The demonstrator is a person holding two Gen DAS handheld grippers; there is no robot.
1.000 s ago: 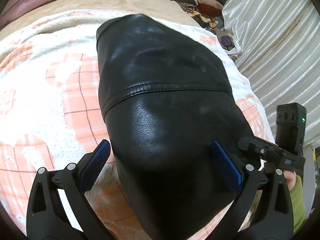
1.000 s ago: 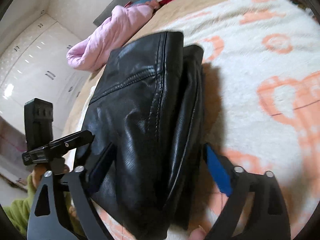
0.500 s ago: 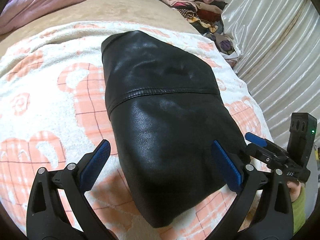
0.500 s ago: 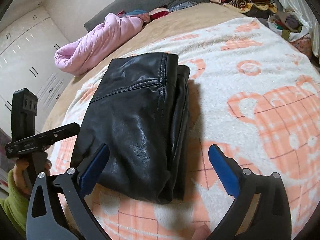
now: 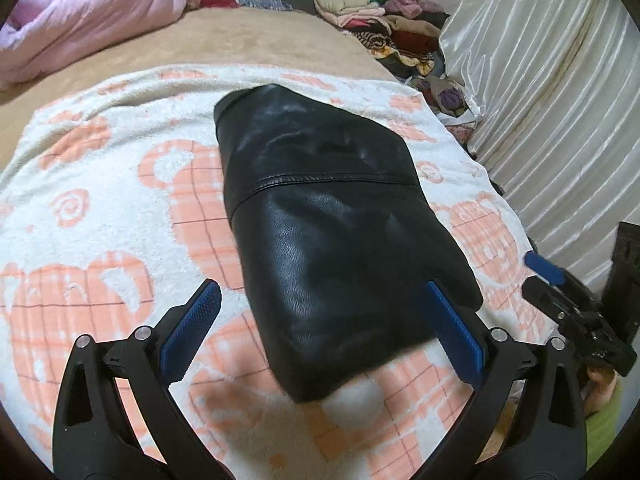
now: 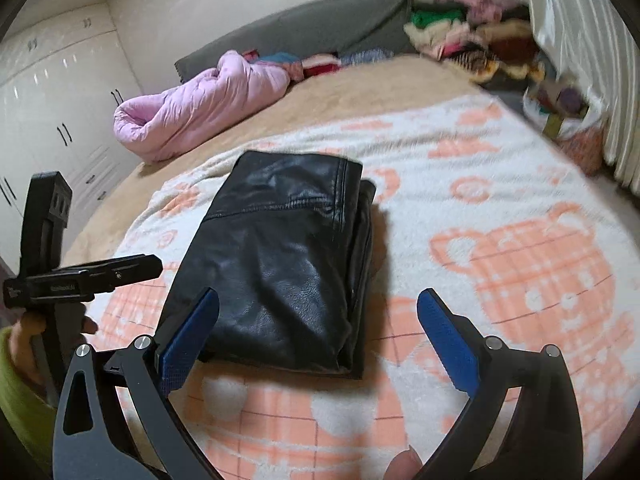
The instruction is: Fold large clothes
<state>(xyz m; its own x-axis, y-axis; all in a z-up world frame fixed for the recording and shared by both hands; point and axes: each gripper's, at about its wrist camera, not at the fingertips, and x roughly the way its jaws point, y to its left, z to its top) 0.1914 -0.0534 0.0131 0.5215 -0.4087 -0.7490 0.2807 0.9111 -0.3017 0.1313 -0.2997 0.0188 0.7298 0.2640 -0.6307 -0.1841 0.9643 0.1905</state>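
Note:
A black leather jacket [image 5: 332, 224] lies folded into a thick packet on a white blanket with orange bears [image 5: 100, 216]. The same jacket [image 6: 280, 256] shows in the right wrist view, its folded layers stacked along its right edge. My left gripper [image 5: 320, 328] hovers open above the jacket's near end, blue pads wide apart and off the leather. My right gripper [image 6: 320, 332] is open too, held back over the near edge with nothing between its fingers. Each view shows the other gripper at its side: the right gripper [image 5: 568, 304] and the left gripper [image 6: 84, 276].
A pink puffy quilt [image 6: 196, 104] lies at the far left of the tan bed cover [image 5: 240, 40]. Piles of folded clothes [image 5: 368, 16] sit at the far right by a white curtain [image 5: 540, 80]. White wardrobes [image 6: 48, 100] stand to the left.
Both grippers have pulled back and risen away from the jacket, which looks smaller and lies free on the blanket. The right gripper's jaws no longer straddle the leather.

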